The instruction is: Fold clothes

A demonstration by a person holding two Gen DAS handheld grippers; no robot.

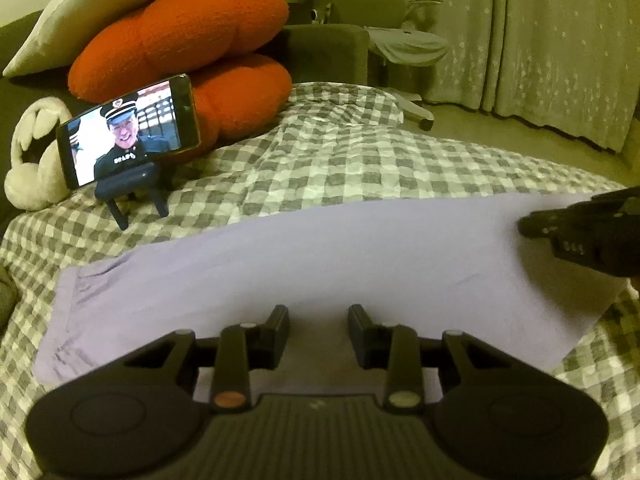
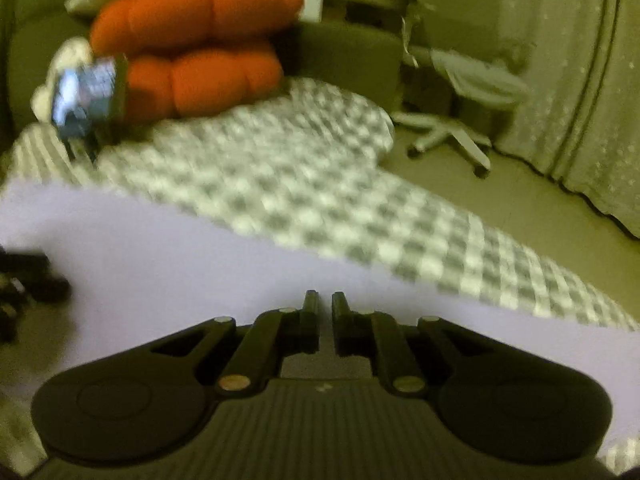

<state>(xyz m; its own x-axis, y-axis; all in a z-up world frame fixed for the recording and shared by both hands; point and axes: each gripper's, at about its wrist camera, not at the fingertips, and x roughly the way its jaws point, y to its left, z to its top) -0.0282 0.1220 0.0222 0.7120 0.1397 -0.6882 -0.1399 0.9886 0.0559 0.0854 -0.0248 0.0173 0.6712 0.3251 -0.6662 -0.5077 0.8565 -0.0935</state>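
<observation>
A folded lavender garment (image 1: 320, 264) lies flat across the middle of the frame on a grey-and-white checked bedspread (image 1: 340, 160). The left hand-held gripper (image 1: 319, 316) hovers over its near edge, jaws parted and empty. The right hand-held gripper (image 2: 325, 300), at lower centre of its own blurred view, shows only a narrow gap, with nothing visibly pinched between the fingers.

Our left gripper (image 1: 319, 316) sits low in the frame's centre, jaws parted and empty. Our right gripper (image 2: 325, 304) shows only a narrow gap, nothing between.
</observation>
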